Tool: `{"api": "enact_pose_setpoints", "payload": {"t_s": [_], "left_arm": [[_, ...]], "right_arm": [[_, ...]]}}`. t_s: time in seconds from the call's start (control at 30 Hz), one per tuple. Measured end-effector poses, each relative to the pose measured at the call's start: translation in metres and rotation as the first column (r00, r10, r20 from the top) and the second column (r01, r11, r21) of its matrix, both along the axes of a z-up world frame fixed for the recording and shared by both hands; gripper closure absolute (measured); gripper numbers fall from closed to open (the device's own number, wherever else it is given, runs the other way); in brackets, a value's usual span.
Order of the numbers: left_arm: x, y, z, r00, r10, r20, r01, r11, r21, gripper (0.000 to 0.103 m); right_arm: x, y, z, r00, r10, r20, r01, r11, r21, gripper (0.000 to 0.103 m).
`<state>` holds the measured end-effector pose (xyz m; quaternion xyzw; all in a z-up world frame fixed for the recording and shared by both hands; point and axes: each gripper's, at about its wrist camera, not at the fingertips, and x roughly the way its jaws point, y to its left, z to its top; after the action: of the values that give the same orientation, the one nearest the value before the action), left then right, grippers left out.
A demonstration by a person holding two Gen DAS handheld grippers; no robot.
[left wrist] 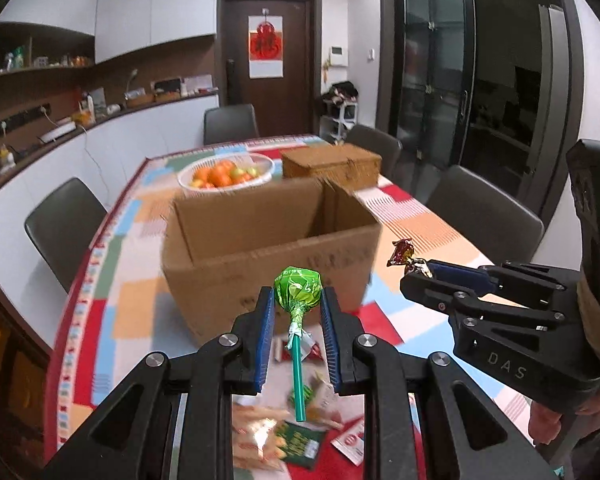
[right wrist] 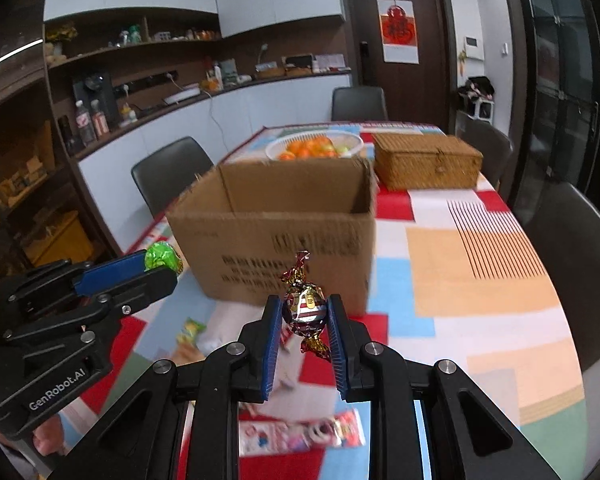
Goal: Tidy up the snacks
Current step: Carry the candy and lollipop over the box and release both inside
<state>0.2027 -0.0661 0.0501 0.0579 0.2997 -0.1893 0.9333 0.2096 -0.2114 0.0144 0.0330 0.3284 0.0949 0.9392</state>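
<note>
My left gripper point(left wrist: 298, 300) is shut on a green-wrapped lollipop point(left wrist: 298, 285), its green stick hanging down between the blue pads. My right gripper point(right wrist: 303, 312) is shut on a foil-wrapped candy point(right wrist: 305, 307) in red, silver and gold. Both are held above the table, just in front of an open cardboard box point(left wrist: 260, 236) point(right wrist: 284, 216). Each gripper shows in the other's view: the right gripper point(left wrist: 418, 268) with its candy point(left wrist: 404, 254) at the right, the left gripper point(right wrist: 168, 262) with the lollipop point(right wrist: 162, 256) at the left. The box's inside bottom is hidden.
Loose snack packets point(left wrist: 284, 436) point(right wrist: 300, 432) lie on the patchwork tablecloth point(right wrist: 480, 264) below the grippers. Behind the box stand a white bowl of fruit point(left wrist: 226, 174) point(right wrist: 314, 146) and a closed wicker box point(left wrist: 332, 166) point(right wrist: 426, 164). Dark chairs point(left wrist: 64, 224) ring the table.
</note>
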Motion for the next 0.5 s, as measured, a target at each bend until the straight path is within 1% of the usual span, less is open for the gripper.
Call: {"api": "enact_pose_setpoints", "payload": {"t_s": [0.2, 0.37, 0.5], "left_arm": [[0.022, 0.015, 0.02, 0.999, 0.034, 0.034, -0.034, 0.999, 0.007, 0.079], [0.047, 0.021, 0.029, 0.998, 0.054, 0.029, -0.054, 0.999, 0.006, 0.079], [0.066, 0.024, 0.032, 0.998, 0.066, 0.02, -0.066, 0.998, 0.006, 0.079]], "right_arm": [[0.028, 0.011, 0.018, 1.0, 0.018, 0.022, -0.018, 1.0, 0.014, 0.079], [0.051, 0.018, 0.031, 0.999, 0.028, 0.04, -0.028, 1.0, 0.004, 0.079], [0.071, 0.022, 0.039, 0.999, 0.031, 0.038, -0.031, 1.0, 0.001, 0.079]]}}
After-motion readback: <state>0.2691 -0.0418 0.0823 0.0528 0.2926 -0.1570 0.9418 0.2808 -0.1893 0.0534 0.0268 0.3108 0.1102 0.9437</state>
